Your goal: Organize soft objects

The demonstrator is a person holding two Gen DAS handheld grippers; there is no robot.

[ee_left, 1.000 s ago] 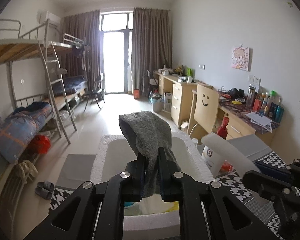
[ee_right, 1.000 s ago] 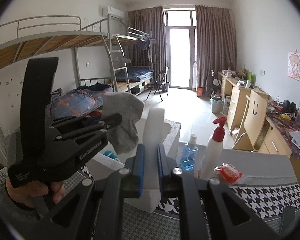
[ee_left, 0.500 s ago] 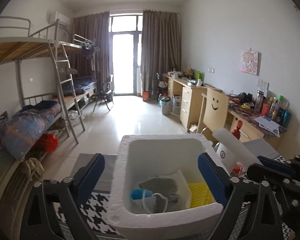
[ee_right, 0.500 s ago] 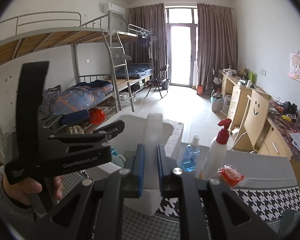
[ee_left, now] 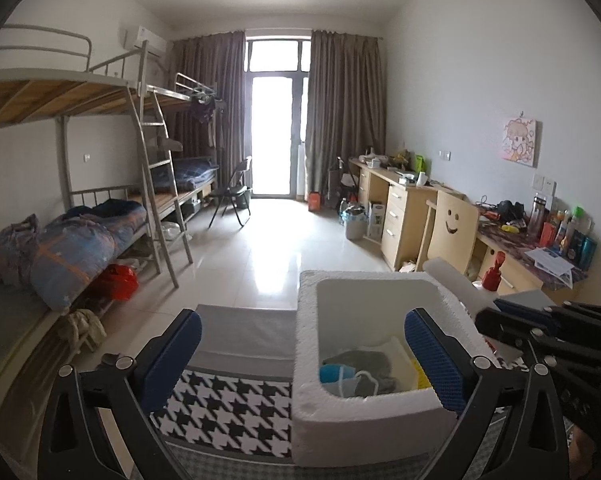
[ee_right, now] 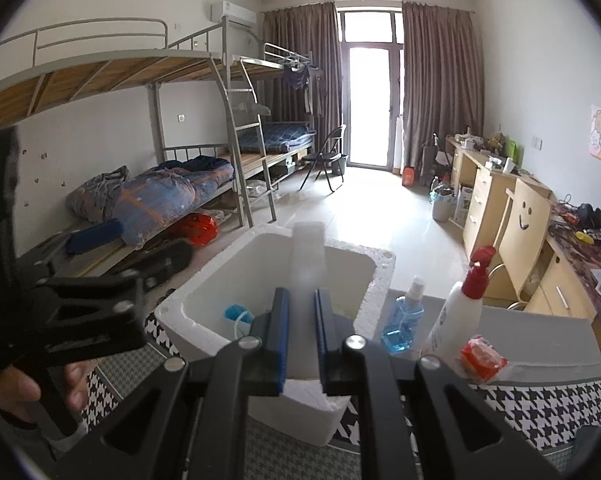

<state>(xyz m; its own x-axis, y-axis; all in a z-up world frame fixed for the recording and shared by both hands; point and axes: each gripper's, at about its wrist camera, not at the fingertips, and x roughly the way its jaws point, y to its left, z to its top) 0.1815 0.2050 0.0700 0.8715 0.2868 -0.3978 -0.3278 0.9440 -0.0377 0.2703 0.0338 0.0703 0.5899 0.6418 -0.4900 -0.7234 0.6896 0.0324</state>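
Observation:
A white foam box [ee_left: 364, 412] stands on the houndstooth cloth and also shows in the right wrist view [ee_right: 204, 320]. Inside lie a grey sock [ee_left: 360, 362], a blue item with cord [ee_left: 334, 374], something yellow [ee_left: 418, 376] and white cloth. My left gripper [ee_left: 300, 364] is open and empty, over the box's left wall. My right gripper [ee_right: 301, 336] is shut on a white foam piece [ee_right: 306, 264] that stands up above the box's near wall; it shows in the left wrist view [ee_left: 456, 284] at the box's right.
A blue spray bottle [ee_right: 402, 326], a white pump bottle with red top [ee_right: 458, 312] and a red packet [ee_right: 482, 358] stand right of the box. Bunk beds [ee_left: 100, 216] line the left wall, desks [ee_left: 404, 212] the right.
My left gripper opened and let go of the grey sock, which now lies in the box. The left gripper has shifted left. The right gripper still holds the foam piece.

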